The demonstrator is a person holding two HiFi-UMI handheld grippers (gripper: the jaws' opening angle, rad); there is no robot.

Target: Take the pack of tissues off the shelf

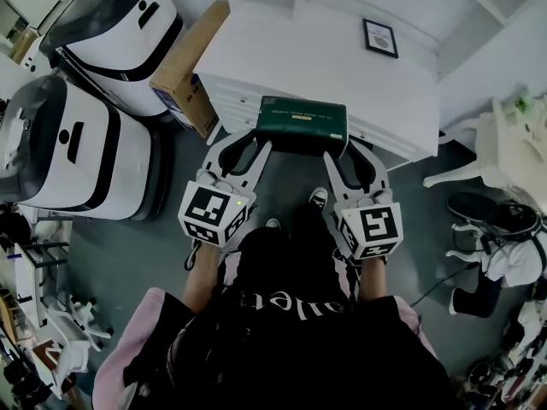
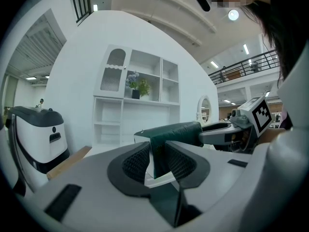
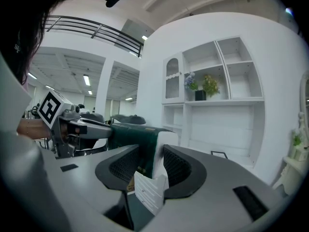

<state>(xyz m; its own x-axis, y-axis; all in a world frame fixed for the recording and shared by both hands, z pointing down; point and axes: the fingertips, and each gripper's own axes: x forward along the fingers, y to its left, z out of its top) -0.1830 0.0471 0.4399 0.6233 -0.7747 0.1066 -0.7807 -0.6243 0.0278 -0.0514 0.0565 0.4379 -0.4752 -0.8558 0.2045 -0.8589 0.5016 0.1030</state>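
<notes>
White shelf unit point(image 1: 316, 58) ahead, two white machines point(image 1: 77, 148) beside it at left. Off the shelves and up in the air near the unit's front edge: dark green pack of tissues point(image 1: 302, 120), lying level. Left tool point(image 1: 252, 141) clamped on its left end, right tool point(image 1: 344, 150) clamped on its right end.

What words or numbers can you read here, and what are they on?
Nothing here reads clearly.
On the tissue pack: pale print on the green top, too small to read.
On the black shirt: white letters, upside down and creased, unreadable.
In the framed picture: too small to tell.
On the cubes: black-and-white square patterns, no words.
</notes>
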